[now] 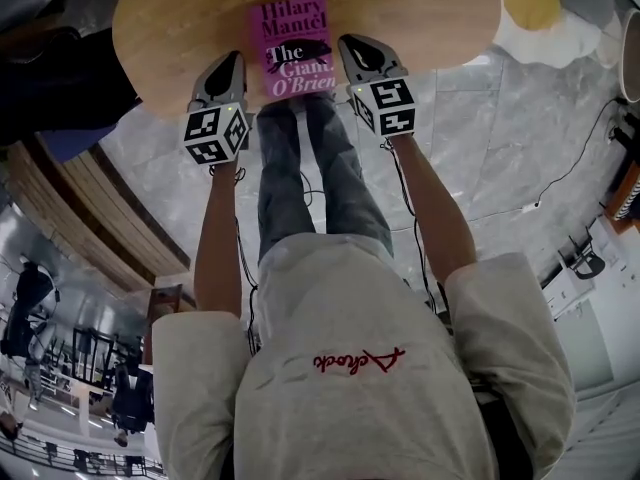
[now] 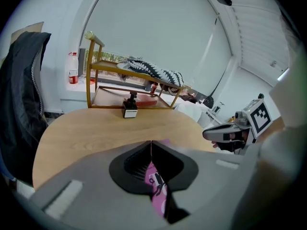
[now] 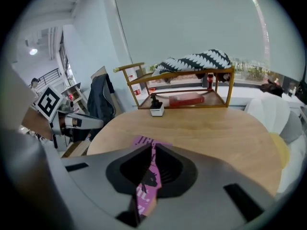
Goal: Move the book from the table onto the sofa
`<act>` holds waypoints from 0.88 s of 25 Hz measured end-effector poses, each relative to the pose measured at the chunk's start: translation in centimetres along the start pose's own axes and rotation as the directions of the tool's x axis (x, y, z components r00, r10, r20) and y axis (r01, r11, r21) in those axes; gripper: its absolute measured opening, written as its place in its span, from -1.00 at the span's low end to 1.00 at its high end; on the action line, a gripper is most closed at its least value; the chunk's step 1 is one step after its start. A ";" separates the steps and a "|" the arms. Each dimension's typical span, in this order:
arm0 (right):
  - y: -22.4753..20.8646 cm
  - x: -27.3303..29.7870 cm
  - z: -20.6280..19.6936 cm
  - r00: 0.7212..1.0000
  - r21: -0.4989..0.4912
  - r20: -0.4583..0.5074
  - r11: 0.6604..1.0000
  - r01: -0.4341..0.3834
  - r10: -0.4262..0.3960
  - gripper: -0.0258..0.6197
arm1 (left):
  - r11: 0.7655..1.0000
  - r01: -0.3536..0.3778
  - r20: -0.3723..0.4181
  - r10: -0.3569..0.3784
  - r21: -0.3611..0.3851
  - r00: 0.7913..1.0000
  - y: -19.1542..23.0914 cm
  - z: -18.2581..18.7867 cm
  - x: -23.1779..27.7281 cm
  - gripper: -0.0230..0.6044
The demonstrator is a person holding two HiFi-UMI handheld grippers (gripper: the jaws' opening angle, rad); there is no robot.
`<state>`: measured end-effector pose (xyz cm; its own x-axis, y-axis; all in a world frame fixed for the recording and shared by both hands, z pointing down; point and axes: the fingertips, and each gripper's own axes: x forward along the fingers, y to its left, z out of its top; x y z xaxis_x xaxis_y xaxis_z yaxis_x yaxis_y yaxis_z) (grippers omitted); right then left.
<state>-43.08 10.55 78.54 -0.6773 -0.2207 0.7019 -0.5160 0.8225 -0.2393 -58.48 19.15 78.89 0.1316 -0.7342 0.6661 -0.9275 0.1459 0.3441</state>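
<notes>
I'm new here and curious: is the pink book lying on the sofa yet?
No, the pink book lies flat on the round wooden table.

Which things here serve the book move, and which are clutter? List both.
Job: pink paperback book; round wooden table; left gripper and right gripper, both shut, flanking it.
Lying about: wooden rack with striped cushion; small black-and-white block; red-labelled bottle; dark jacket.

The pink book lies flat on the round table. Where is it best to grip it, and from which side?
Probably its two long edges, one from each side: the book lies flat between the left gripper and right gripper, both shut.
</notes>
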 end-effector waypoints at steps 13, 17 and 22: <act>0.4 5.0 -4.4 0.986 0.146 -0.103 0.982 -0.117 0.133 -0.24 | 0.992 0.102 -0.133 -0.111 -0.071 0.985 0.1 -4.6 4.6 -0.27; 0.4 6.4 -5.8 0.978 0.153 -0.146 0.980 -0.124 0.146 -0.16 | 0.990 0.113 -0.173 -0.127 -0.088 0.977 -0.1 -6.3 5.6 -0.14; -0.3 8.3 -6.9 0.972 0.198 -0.175 0.972 -0.123 0.158 -0.09 | 0.986 0.110 -0.233 -0.137 -0.126 0.963 0.2 -8.7 7.3 0.02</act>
<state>-44.93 12.06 89.05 -0.6483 0.0073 0.7613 -0.5226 0.7229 -0.4520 -54.66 19.53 89.56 0.3353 -0.5722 0.7485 -0.8560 0.1468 0.4956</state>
